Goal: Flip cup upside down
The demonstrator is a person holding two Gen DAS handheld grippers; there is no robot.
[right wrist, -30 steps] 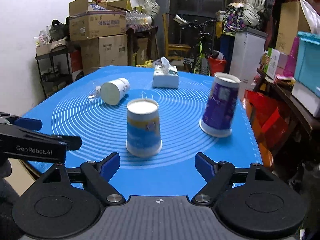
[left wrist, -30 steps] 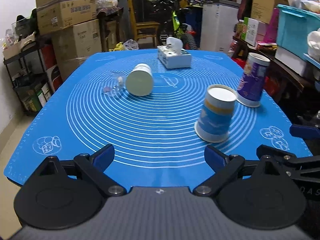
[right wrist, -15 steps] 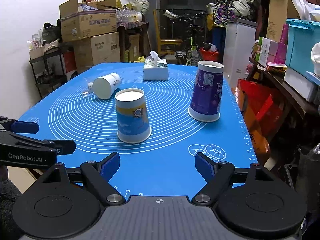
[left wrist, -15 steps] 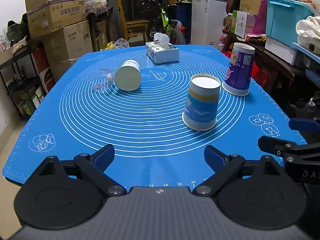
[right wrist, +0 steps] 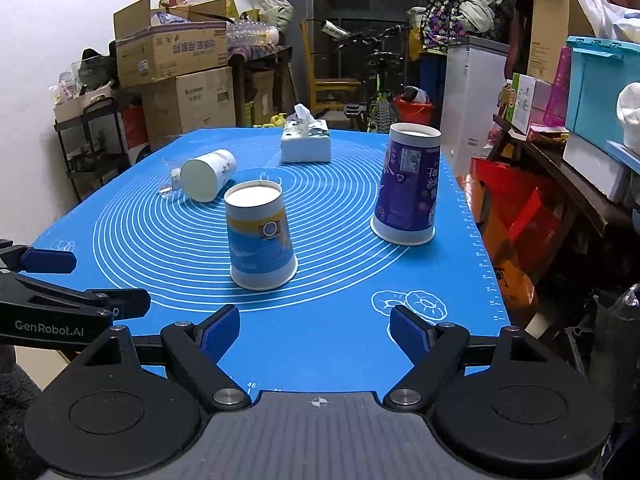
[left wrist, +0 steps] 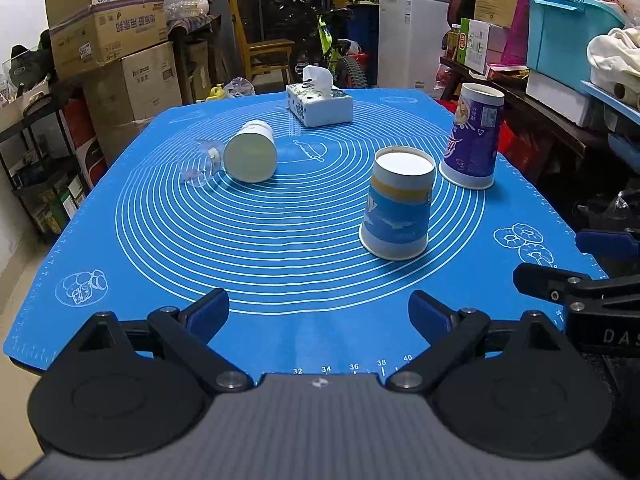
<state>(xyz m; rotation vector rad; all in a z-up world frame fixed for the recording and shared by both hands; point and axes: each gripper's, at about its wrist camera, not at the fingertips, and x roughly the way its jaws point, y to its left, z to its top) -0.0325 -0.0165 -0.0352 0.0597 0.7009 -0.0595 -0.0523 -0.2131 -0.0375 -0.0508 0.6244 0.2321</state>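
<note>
Standing inverted: blue cup (right wrist: 261, 236); both grippers apparently empty.

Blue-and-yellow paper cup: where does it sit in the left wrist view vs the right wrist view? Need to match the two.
Left wrist: the blue-and-yellow paper cup stands mouth-down right of centre, with the purple cup behind it to the right.
Right wrist: the same cup stands left of centre, purple cup to its right.
Shared landmark: the tissue box at the mat's far edge.
</note>
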